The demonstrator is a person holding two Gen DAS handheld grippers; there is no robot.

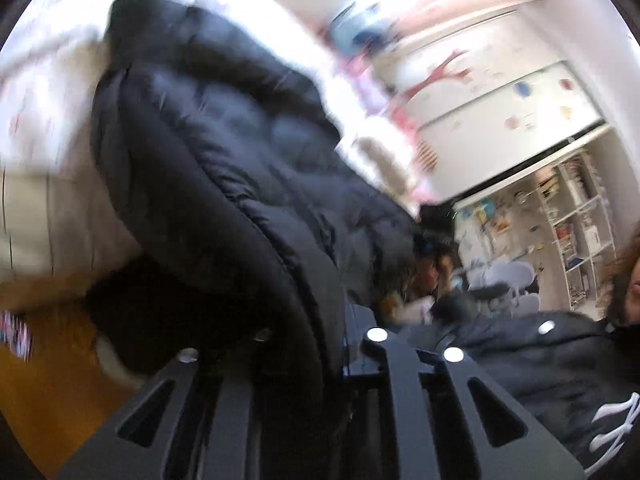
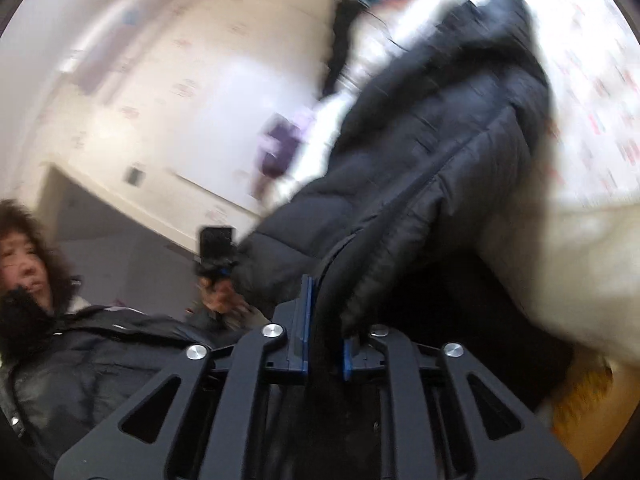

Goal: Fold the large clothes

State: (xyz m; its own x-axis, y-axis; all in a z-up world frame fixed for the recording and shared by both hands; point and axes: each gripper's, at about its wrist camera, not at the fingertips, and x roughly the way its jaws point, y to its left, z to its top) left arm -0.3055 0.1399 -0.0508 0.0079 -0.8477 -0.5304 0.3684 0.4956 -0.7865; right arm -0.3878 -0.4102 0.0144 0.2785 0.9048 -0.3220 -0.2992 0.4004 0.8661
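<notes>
A large black puffer jacket (image 1: 224,168) hangs lifted in the air, blurred by motion. In the left wrist view my left gripper (image 1: 320,344) is shut on a thick fold of its edge, which covers the left finger. In the right wrist view the same jacket (image 2: 432,168) rises up and to the right, and my right gripper (image 2: 326,320) is shut on its hem between the blue pads (image 2: 301,328). The other gripper (image 2: 216,256) shows in a hand at the jacket's far edge.
A white bed cover with red print (image 2: 592,100) lies behind the jacket. The person in a dark jacket (image 2: 80,352) stands close. Orange-brown floor (image 1: 48,392) is below. White shelves (image 1: 572,232) and a grey chair (image 1: 508,284) stand at the back.
</notes>
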